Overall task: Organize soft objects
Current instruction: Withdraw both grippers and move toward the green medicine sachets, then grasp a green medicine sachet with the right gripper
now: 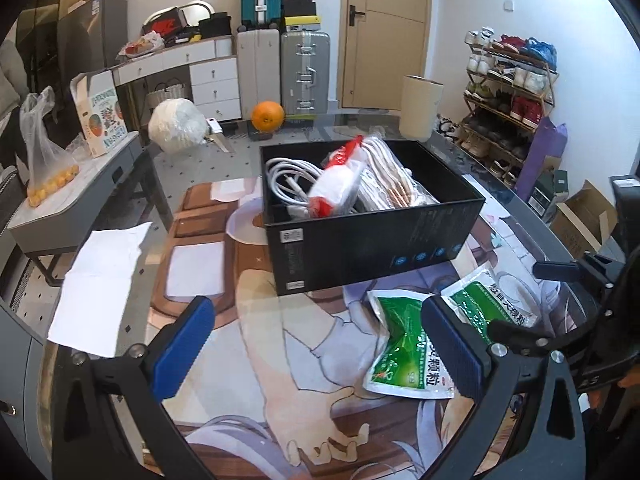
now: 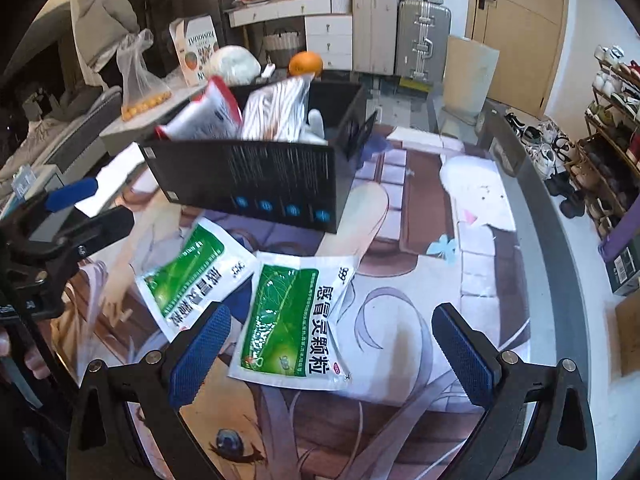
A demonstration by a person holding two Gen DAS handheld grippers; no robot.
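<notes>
Green sachet (image 2: 290, 322) betw. gaping right tongs (image 2: 334, 354); left tongs (image 1: 316, 344) gaping, empty

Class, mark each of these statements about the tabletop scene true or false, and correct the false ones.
1. Two green sachets lie on the table outside the black box. True: one sachet lies beside the other sachet, in front of the black box.
2. The right gripper is shut on a sachet. False: the right gripper is open and holds nothing.
3. The box already holds a coiled white cable. True: the white cable lies inside it.
4. The orange sits inside the box. False: the orange rests on the table behind the box.
5. The left gripper is open. True: the left gripper is open and holds nothing.
</notes>
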